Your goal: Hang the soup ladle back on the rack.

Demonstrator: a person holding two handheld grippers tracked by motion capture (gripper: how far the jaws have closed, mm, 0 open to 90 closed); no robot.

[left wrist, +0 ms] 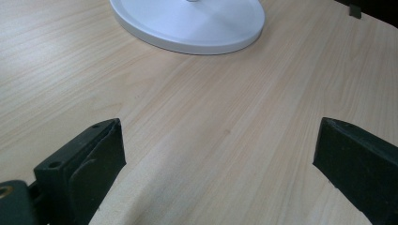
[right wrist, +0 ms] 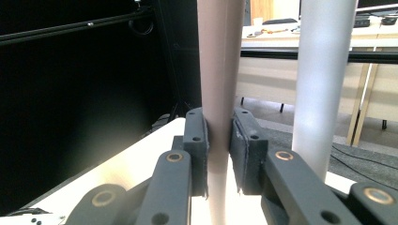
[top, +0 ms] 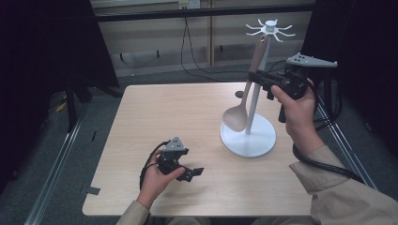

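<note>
Right gripper [right wrist: 218,154], jaws pinching the spoon [top: 244,101] handle at mid-length; the spoon hangs from the white rack [top: 256,89], its bowl at 9 o'clock of the pole [right wrist: 321,84], which stands just beside the jaws. Left gripper [top: 190,172], jaws spread and empty, rests on the table [top: 178,108] at 7 o'clock of the rack base [left wrist: 187,23].
</note>
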